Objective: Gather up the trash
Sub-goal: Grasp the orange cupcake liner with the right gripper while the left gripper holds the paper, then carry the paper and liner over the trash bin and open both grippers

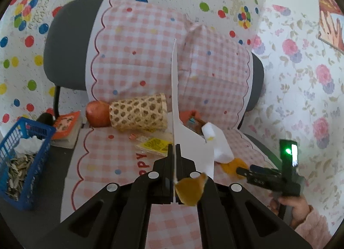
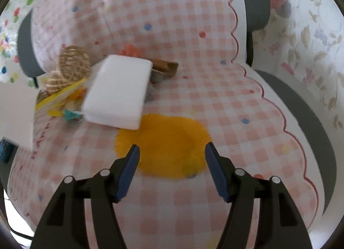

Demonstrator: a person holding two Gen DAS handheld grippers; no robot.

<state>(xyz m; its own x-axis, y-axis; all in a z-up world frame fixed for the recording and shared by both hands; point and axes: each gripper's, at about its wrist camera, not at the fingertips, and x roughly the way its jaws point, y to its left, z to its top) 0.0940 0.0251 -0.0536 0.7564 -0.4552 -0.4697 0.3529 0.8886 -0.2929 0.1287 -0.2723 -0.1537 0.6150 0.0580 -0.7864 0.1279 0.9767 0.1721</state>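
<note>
Two grippers are working over a gingham-covered chair (image 2: 193,89). Leftmost, a blue mesh basket (image 1: 36,132) is holding dry husks; the left gripper (image 1: 174,147) is pinching a thin white card (image 1: 194,147). Rightward, the right gripper (image 2: 172,150) is hanging spread above a round orange peel (image 2: 167,145), beside a white foam block (image 2: 120,92).

Pink-and-white gingham cover (image 2: 182,59) with small coloured dots – scalloped red edging. At 9 o'clock in the left wrist view, a blue basket (image 1: 32,141). White foam block (image 2: 118,94); yellow-orange peel (image 2: 167,147) – tan woven tube (image 1: 137,112), red apple (image 1: 97,113).
</note>
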